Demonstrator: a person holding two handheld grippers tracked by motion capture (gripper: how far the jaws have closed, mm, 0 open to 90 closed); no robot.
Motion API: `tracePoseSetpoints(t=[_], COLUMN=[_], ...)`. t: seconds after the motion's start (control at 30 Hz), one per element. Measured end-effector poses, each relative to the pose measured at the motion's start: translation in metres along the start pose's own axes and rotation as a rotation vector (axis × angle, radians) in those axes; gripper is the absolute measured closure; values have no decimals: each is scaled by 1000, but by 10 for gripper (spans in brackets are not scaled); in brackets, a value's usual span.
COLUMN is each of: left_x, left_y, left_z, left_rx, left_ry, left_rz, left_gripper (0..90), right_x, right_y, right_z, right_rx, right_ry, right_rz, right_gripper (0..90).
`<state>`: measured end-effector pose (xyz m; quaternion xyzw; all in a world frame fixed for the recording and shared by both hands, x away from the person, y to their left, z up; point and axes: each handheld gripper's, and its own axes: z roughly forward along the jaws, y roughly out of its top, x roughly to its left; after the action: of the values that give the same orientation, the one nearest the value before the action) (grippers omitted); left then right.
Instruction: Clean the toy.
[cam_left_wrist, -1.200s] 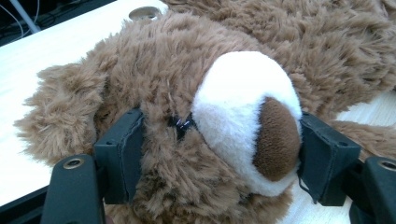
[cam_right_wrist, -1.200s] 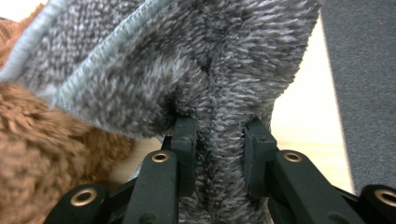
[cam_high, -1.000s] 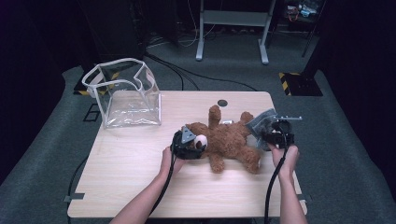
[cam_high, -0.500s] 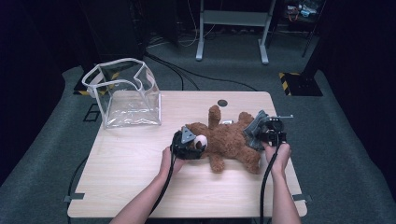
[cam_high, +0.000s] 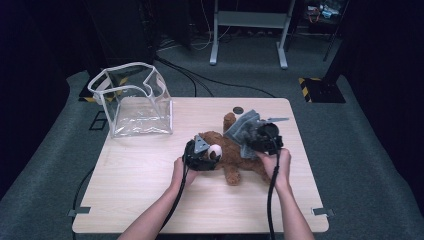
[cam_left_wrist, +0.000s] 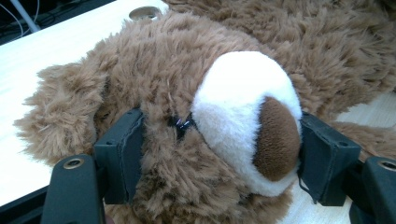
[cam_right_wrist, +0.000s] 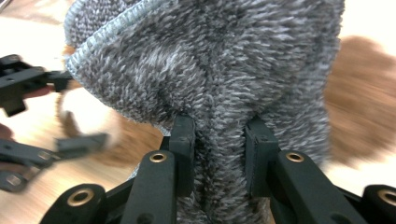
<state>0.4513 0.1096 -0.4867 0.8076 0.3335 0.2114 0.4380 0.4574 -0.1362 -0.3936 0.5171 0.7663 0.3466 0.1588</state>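
Cloth swung in over the bear, head pinned in place

The grey cloth (cam_high: 243, 129), pinched in a bunched fold between the near-shut jaws of the right hand-held gripper (cam_high: 252, 142), has been carried from the desk's right edge inward and a little upward within the last half second, and is now held above the bear's (cam_high: 232, 155) body. In the right gripper view the cloth (cam_right_wrist: 210, 70) hangs ahead of the jaws, brown fur blurred behind it. The bear lies on the desk (cam_high: 140, 185), right of centre; its head (cam_left_wrist: 187, 121) is clamped at the muzzle by the left hand-held gripper (cam_high: 204, 156), unmoved. A covering or wiping of the bear looks about to begin. The clear bag (cam_high: 132, 105) stands untouched, back left.
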Motion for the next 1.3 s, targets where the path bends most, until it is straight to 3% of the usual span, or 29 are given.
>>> tracePoseSetpoints(t=[0.13, 0.27, 0.37, 0.4, 0.5, 0.6, 0.7, 0.77, 0.8, 0.9, 1.0, 1.07, 1.13, 1.3], left_x=[1, 1, 0, 0, 0, 0, 0, 1, 0, 0, 0, 0, -1, -1], left_y=[0, 0, 0, 0, 0, 0, 0, 0, 0, 0, 0, 0, 0, 0], left_z=[-1, -1, -1, -1, -1, 0, 0, 0, 0, -1, 0, -1, -1, -1], left_rx=[6, 5, 7, 6, 6, 1, 6, 3, 3, 9, 2, 5, 4, 2], left_ry=[-7, -8, -9, -7, -10, -3, -5, -4, -4, -6, 0, -1, -2, -1], left_rz=[0, -2, 7, 7, 5, 4, 2, 0, 0, 1, -1, 2, 0, 5], left_gripper=[260, 260, 260, 260, 260, 260, 260, 260, 260, 260, 260, 260, 260, 260], right_x=[20, 27, 19, 14, -4, -25, -31, -23, -19, 2, 26, 37, 37, 20], right_y=[7, 9, 6, 5, 1, -6, -8, -7, -6, -2, 2, 2, 1, -3], right_z=[22, 32, 30, 28, 20, 17, 13, 8, 7, 7, 17, 26, 31, 25], right_rx=[28, 47, 59, 57, 54, 64, 54, 21, 15, -8, 10, 37, 46, 41], right_ry=[17, -30, -77, -80, -155, -159, -153, -141, -123, -44, -23, -52, -77, -109], right_rz=[-43, -60, -86, -74, -47, 26, 40, 41, 46, 2, -62, -99, -115, -83], right_gripper=[692, 701, 708, 708, 708, 709, 707, 707, 706, 702, 701, 700, 704, 706])
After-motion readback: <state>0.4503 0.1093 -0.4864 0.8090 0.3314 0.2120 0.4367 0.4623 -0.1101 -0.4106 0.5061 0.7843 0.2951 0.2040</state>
